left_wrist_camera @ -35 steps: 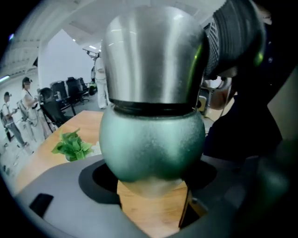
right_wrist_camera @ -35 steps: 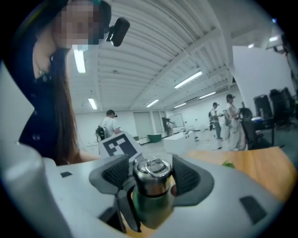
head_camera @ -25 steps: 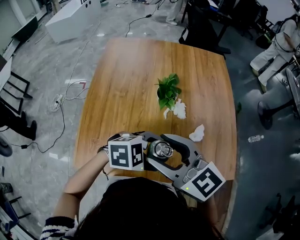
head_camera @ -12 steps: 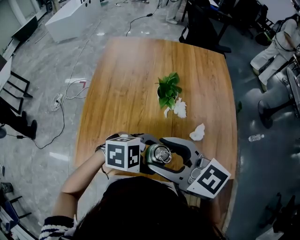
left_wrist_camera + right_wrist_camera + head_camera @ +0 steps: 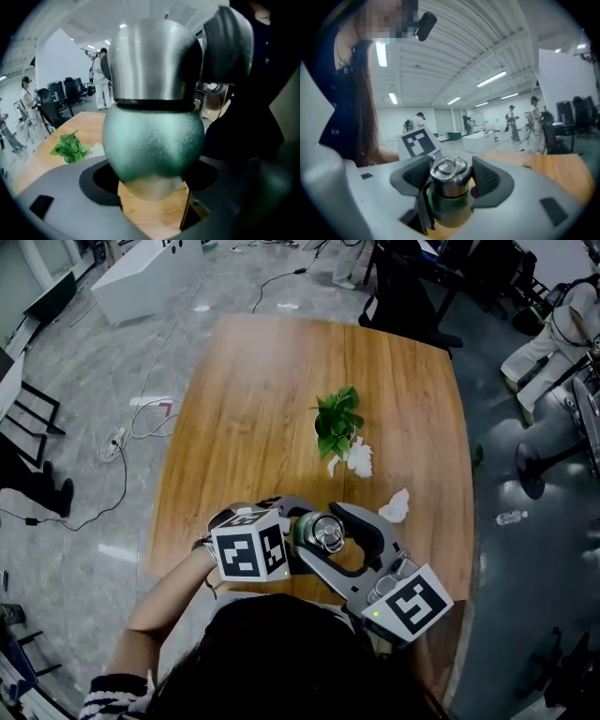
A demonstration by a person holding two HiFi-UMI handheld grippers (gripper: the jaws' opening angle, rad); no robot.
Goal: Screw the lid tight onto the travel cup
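Tightening step is under way, I'd say: left gripper (image 5: 152,182) fingers are clamping the green body of the travel cup (image 5: 152,140), right gripper (image 5: 450,176) fingers are pinching the steel lid (image 5: 448,169) from both sides. Cup is at the 6 o'clock edge of the surface (image 5: 262,409), plant (image 5: 336,423) at its 12. Next move probably calls for twisting the lid clockwise while the left is bracing the body. The steel looks slick, so slip is a risk.

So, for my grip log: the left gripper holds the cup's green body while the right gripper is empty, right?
Not empty: the right gripper is clamped on the silver lid, as the right gripper view shows. The left gripper does hold the green body.
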